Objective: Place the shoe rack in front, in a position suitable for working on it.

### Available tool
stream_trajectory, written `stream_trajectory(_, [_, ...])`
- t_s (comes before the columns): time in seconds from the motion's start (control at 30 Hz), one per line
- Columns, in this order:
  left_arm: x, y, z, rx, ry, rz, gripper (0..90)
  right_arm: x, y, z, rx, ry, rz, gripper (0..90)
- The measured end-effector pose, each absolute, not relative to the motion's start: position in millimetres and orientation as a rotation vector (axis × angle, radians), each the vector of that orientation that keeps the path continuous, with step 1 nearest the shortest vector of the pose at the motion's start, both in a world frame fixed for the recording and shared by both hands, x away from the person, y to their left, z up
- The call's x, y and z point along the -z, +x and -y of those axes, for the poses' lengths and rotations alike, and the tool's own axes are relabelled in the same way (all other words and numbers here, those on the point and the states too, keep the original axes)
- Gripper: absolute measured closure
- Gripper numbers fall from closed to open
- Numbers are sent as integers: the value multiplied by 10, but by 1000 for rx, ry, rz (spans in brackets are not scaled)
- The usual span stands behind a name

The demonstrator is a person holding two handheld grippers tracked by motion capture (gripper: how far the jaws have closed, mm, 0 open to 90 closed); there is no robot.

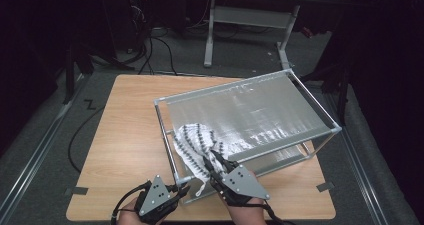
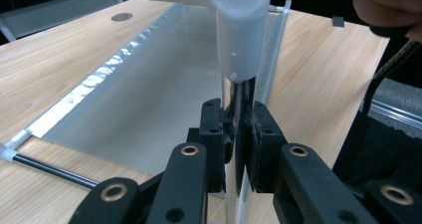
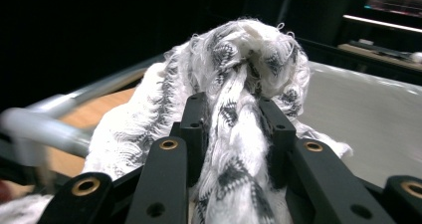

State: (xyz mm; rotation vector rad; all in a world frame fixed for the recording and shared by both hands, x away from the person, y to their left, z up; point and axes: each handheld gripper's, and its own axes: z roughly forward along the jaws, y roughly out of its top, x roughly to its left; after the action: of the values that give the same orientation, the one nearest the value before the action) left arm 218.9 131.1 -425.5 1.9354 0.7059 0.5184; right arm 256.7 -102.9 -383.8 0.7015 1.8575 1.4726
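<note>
**A:** High view first: what step did I have in hand?

**B:** Spreading the cloth (image 1: 194, 144) on the rack (image 1: 320, 116), by my judgement. The cloth lay bunched at the rack's near corner, spilling over the front rail, with the bench (image 1: 125, 130) bare to the left.

**A:** Left gripper view?

**B:** My left hand-held gripper (image 2: 234, 134) was clamped on the rack's corner post (image 2: 238, 92), steadying it.

**A:** Right gripper view?

**B:** My right hand-held gripper (image 3: 233, 122) pinched a fold of cloth, jaws nearly closed. Next I'd have needed to draw it across the open silver sheet (image 3: 368, 114), clear of the rail (image 3: 64, 117).
</note>
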Motion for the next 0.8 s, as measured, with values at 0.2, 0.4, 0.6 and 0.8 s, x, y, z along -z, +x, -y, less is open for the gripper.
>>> stream_trajectory(0.2, [4282, 2146, -1345, -524, 1910, -697, 799, 3840, 2651, 1325, -1431, 759, -1807, 698])
stream_trajectory(0.4, [4286, 2130, -1411, -527, 1913, -684, 798, 3833, 2778, 1690, -1383, 818, -1766, 706])
stream_trajectory(0.6, [4289, 2129, -1479, -556, 1912, -691, 794, 3836, 2902, 2020, -1350, 899, -1705, 713])
stream_trajectory(0.8, [4294, 2147, -1507, -567, 1910, -690, 793, 3823, 3015, 2326, -1304, 980, -1644, 726])
